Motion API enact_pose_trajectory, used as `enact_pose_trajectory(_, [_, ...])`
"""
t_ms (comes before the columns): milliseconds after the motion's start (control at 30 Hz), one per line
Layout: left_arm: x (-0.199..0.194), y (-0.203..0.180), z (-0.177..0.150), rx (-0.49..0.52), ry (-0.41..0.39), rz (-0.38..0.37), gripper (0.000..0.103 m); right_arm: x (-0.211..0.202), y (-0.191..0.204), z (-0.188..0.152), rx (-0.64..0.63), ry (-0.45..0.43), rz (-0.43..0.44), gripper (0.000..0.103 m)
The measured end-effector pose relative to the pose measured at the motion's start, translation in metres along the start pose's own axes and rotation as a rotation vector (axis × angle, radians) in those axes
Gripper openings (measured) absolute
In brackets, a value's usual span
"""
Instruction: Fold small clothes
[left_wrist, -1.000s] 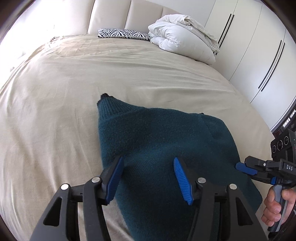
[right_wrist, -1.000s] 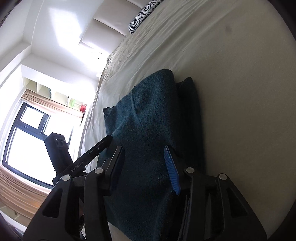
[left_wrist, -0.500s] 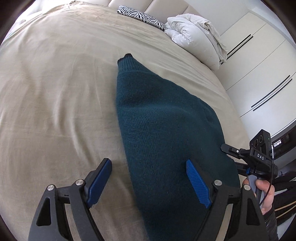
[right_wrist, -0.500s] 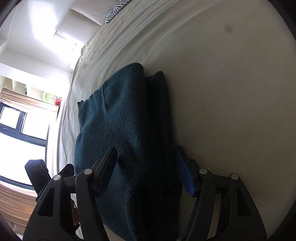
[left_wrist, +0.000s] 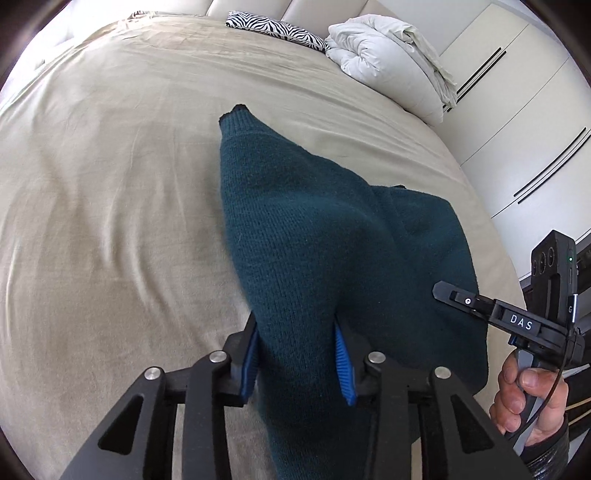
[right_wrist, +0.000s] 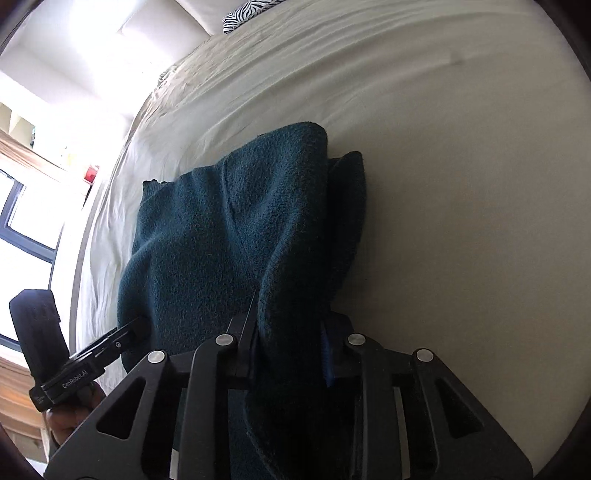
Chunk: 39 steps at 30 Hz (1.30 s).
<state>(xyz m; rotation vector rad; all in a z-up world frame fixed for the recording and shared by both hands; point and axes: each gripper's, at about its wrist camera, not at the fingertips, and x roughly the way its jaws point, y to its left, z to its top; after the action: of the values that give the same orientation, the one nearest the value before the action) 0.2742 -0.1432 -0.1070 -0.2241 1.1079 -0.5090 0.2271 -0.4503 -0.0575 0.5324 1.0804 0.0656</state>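
A dark teal knitted sweater lies partly folded on the beige bed sheet. My left gripper is shut on the sweater's near edge, and the cloth rises in a ridge from its jaws. My right gripper is shut on the sweater at its near edge too; the cloth is bunched between its pads. The right gripper also shows at the right in the left wrist view, held by a hand. The left gripper shows at the lower left in the right wrist view.
A white duvet and a zebra-print pillow lie at the head of the bed. White wardrobe doors stand along the right side. A window is on the far side.
Both grippers were open over the sweater. Both have closed on its near edge, and the cloth now lifts into a ridge at each.
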Motion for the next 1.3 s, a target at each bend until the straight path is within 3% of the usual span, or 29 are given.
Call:
enact_pose_trajectory(233, [-0.098, -0.002, -0.047, 0.103, -0.112, 0.078, 0.035, -0.067, 0.085, -0.057, -0.181, -0.106, -0.040, 0.021])
enact_pose_trajectory(400, [-0.167, 0.020, -0.104, 0.121, -0.153, 0.125, 0.035, -0.097, 0.145, -0.121, -0.232, -0.108, 0.063, 0.021])
enact_pose_trajectory(533, [-0.197, 0.048, -0.152, 0.094, -0.151, 0.151, 0.035, -0.094, 0.176, -0.174, -0.223, -0.069, 0.150, 0.021])
enact_pose_trajectory(667, [-0.180, 0.078, -0.189, 0.061, -0.093, 0.170, 0.036, -0.070, 0.180, -0.217, -0.156, -0.013, 0.218, 0.021])
enact_pose_trajectory(733, [-0.164, 0.098, -0.198, 0.032, -0.067, 0.177, 0.041, -0.049, 0.176, -0.233, -0.142, 0.029, 0.202, 0.021])
enact_pose_trajectory(800, [-0.162, 0.109, -0.202, 0.002, -0.092, 0.135, 0.047, -0.030, 0.151, -0.245, -0.089, 0.065, 0.160, 0.023])
enact_pose_trajectory(900, [-0.160, 0.112, -0.203, 0.002, -0.095, 0.138, 0.058, -0.018, 0.104, -0.254, 0.067, 0.095, 0.318, 0.027])
enact_pose_trajectory(1000, [-0.161, 0.115, -0.204, -0.023, -0.099, 0.137, 0.061, -0.026, 0.095, -0.259, 0.117, 0.091, 0.337, 0.034])
enact_pose_trajectory(1167, [-0.178, 0.110, -0.209, -0.039, -0.138, 0.162, 0.061, -0.068, 0.097, -0.257, 0.130, 0.012, 0.220, 0.041])
enact_pose_trajectory(1200, [-0.185, 0.108, -0.210, -0.044, -0.161, 0.171, 0.060, -0.080, 0.099, -0.256, 0.127, -0.010, 0.222, 0.041])
enact_pose_trajectory(1300, [-0.208, 0.098, -0.212, -0.047, -0.244, 0.173, 0.060, -0.113, 0.117, -0.252, 0.074, -0.051, 0.343, 0.041])
